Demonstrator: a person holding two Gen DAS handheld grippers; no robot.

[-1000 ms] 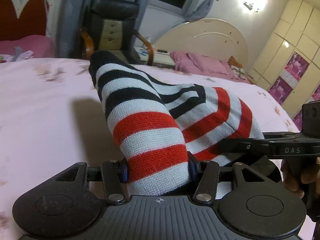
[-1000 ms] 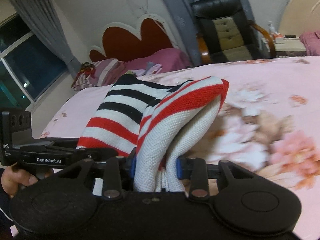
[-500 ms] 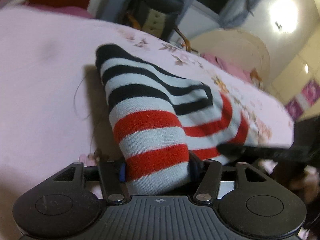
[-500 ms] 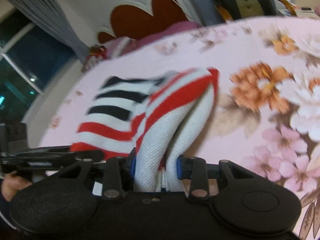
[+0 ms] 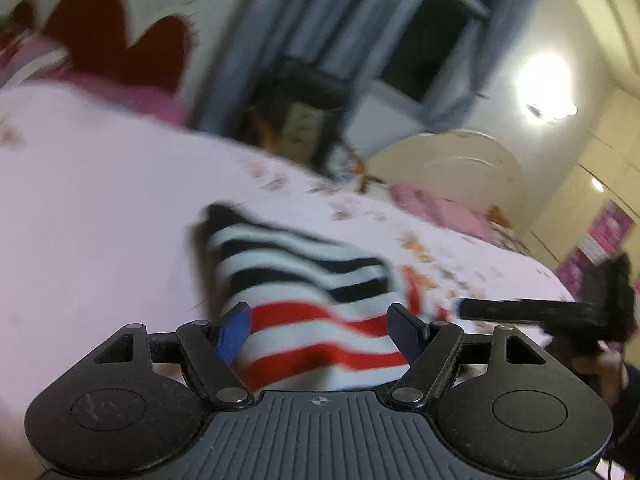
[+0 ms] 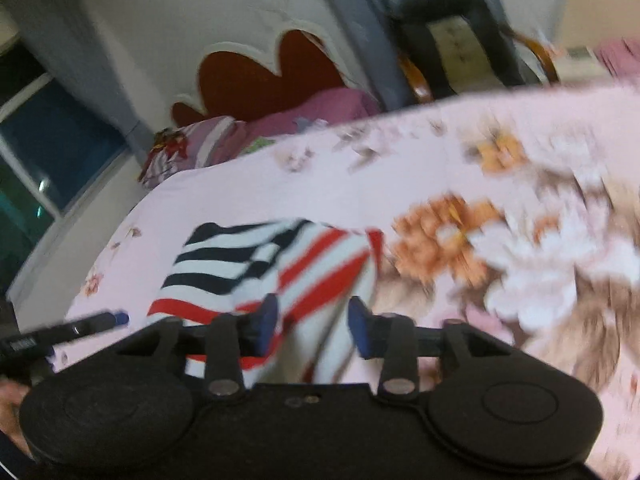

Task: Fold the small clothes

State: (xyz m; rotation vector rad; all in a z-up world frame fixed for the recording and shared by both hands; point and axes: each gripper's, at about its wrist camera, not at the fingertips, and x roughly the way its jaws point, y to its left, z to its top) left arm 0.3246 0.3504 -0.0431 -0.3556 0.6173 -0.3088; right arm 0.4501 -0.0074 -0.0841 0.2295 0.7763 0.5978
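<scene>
Striped knit garment [image 5: 304, 300], banded in black, white and red, lies folded on the pink floral bedsheet [image 5: 88, 208], its long axis running away from both cameras: red-and-white bands nearest, black-and-white bands at the far end toward the scalloped red headboard [image 6: 264, 76]. Left gripper [image 5: 322, 326]: jaws spread wide, blue pads [image 5: 234, 330] flanking the near red-striped edge, cloth between them but not pinched. Right gripper [image 6: 312, 326]: jaws likewise parted, pads [image 6: 358, 330] either side of the garment's right-hand folded edge; released, though motion blur leaves it unclear whether a pad touches the cloth. From the right wrist view the garment [image 6: 272, 272] sits just beside a large orange and white flower print. Both views blurred. Black padded chair [image 6: 444, 20] stands beyond the bed's far edge.
</scene>
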